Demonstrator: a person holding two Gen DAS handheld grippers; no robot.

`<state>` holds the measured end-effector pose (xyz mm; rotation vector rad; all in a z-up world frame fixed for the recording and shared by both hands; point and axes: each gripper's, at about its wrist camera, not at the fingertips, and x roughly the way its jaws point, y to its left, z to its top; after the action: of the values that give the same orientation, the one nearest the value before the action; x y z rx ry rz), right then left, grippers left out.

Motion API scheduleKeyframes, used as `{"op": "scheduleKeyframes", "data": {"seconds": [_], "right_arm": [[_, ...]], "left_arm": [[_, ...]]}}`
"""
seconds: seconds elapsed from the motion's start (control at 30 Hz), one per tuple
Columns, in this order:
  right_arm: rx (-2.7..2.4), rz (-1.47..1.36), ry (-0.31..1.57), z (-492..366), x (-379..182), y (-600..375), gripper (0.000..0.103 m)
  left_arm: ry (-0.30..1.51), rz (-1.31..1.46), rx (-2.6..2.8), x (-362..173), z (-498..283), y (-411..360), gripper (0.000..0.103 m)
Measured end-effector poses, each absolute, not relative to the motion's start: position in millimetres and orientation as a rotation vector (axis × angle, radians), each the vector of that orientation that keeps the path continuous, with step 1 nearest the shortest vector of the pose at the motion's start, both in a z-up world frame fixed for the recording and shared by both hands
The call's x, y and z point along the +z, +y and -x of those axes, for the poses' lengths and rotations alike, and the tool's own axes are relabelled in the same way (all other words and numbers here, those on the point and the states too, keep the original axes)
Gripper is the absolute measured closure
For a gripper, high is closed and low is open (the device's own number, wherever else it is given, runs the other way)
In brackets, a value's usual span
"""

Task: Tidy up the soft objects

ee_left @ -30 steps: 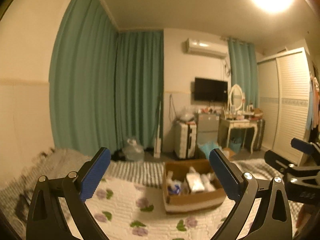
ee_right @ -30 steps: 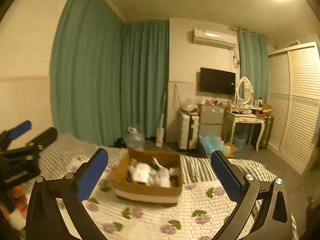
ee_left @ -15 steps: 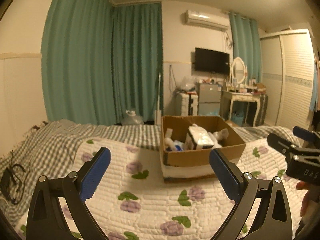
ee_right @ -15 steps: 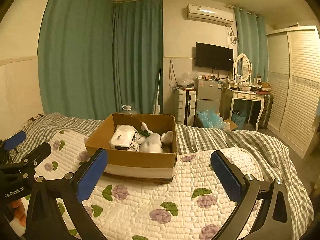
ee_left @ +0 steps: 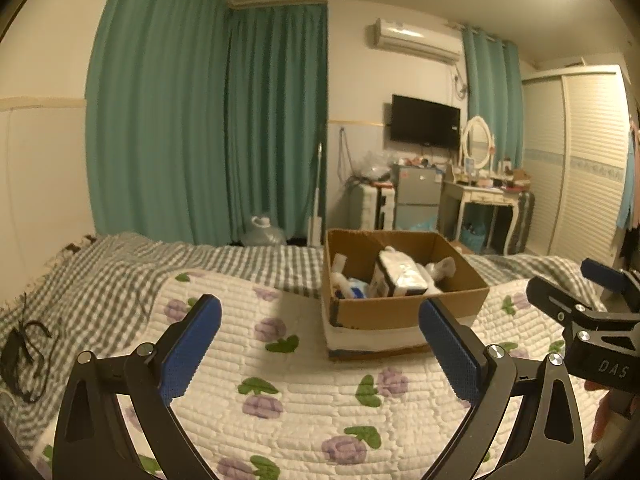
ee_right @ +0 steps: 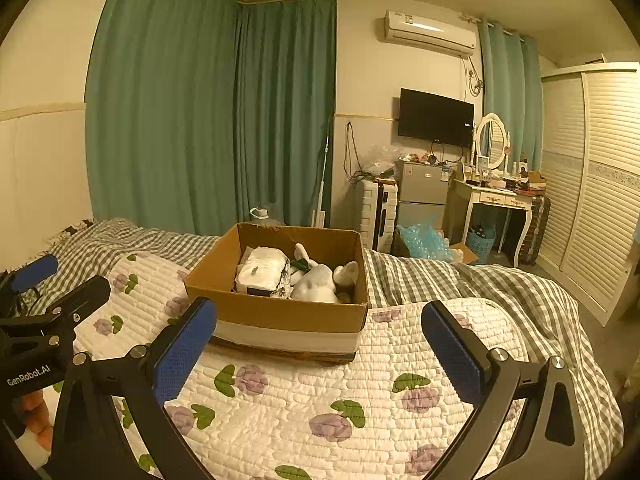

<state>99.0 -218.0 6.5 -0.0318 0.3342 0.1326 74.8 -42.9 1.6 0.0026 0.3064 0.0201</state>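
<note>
A brown cardboard box (ee_left: pixel 400 312) (ee_right: pixel 280 312) stands on the white flowered quilt (ee_left: pixel 304 392) (ee_right: pixel 320 392) on the bed. In it lie a white wrapped pack (ee_left: pixel 400 280) (ee_right: pixel 262 270) and a white plush toy (ee_right: pixel 316 286) (ee_left: pixel 440 268), with other small items half hidden. My left gripper (ee_left: pixel 320 344) is open and empty, hovering over the quilt just before the box. My right gripper (ee_right: pixel 320 348) is open and empty, also short of the box. Each gripper shows at the edge of the other's view.
A grey checked blanket (ee_left: pixel 120 272) covers the bed around the quilt. A black cable (ee_left: pixel 24 344) lies at the left. Beyond the bed stand green curtains (ee_left: pixel 208 128), a suitcase (ee_right: pixel 378 216), a small fridge (ee_right: pixel 424 196), a dressing table (ee_right: pixel 496 204) and a louvred wardrobe (ee_right: pixel 592 184).
Both views tilted down from the room toward the bed a second ago, then settled. The box now sits closer and steadier in front of both open grippers.
</note>
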Motion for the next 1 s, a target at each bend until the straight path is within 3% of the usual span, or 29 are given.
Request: {"op": "scheduleKeyframes", "data": {"seconds": [1.0], "right_arm": [[0.125, 0.018, 0.336, -99.3, 10.1, -216.5, 0.0]], "left_arm": [[0.319, -0.009, 0.008, -3.6, -74.6, -46.5, 0.002]]}}
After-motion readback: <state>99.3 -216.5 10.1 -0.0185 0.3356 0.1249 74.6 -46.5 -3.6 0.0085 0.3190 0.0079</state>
